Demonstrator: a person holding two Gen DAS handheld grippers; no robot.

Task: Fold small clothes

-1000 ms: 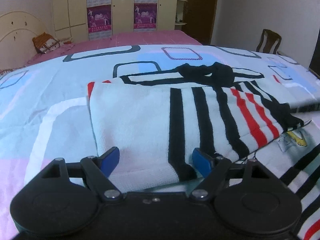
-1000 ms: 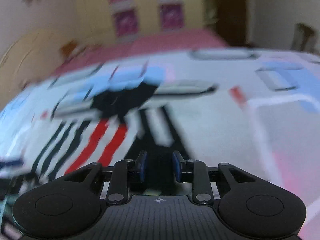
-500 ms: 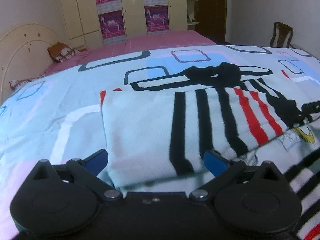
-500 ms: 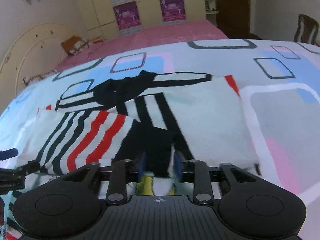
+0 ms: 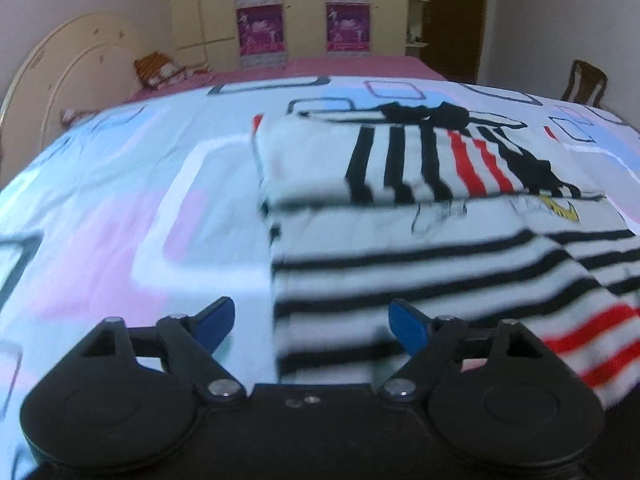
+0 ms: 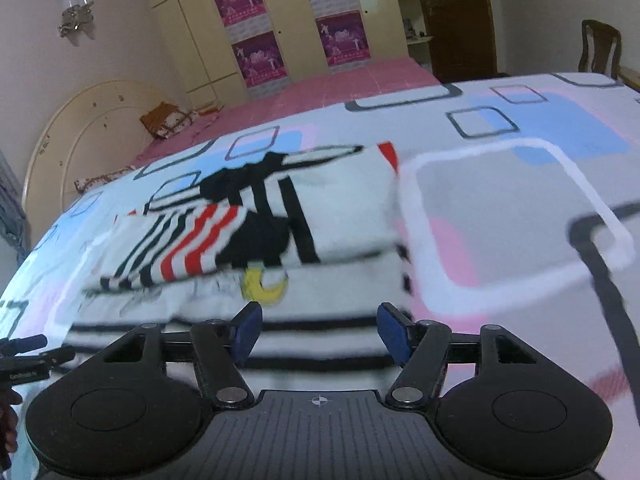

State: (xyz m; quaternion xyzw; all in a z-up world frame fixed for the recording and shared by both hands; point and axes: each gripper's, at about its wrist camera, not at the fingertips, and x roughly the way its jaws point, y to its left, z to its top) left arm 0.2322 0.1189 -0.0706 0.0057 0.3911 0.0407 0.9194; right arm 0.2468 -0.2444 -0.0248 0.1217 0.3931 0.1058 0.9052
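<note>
White knit with black and red stripes fills the middle of both your views: the striped sweater (image 5: 400,168) lies on the patterned bedsheet (image 5: 132,208), its far part doubled over toward you so that a folded edge runs across it, with a small yellow-and-line print (image 6: 264,284) showing on the layer just below that edge. A striped sleeve (image 5: 568,320) with red bands at its cuff lies slanted across the near right part of the garment in your left view. Your left gripper (image 5: 310,320) hovers over the sweater's near left corner, its blue pads (image 5: 214,318) well apart and narrowing at this moment, with cloth showing below the gap but neither pad pressing on it. Your right gripper (image 6: 320,332) hangs over the near striped hem on the other side, its jaws spreading, nothing clamped between the blue pads (image 6: 394,334). At the left edge of the right view you can see part of your other tool. Beyond the sweater, the pink mattress (image 6: 340,84) runs back to a cream headboard (image 6: 80,128) and a wardrobe (image 6: 280,12) with purple posters; a wooden chair (image 5: 586,86) stands at the right.
</note>
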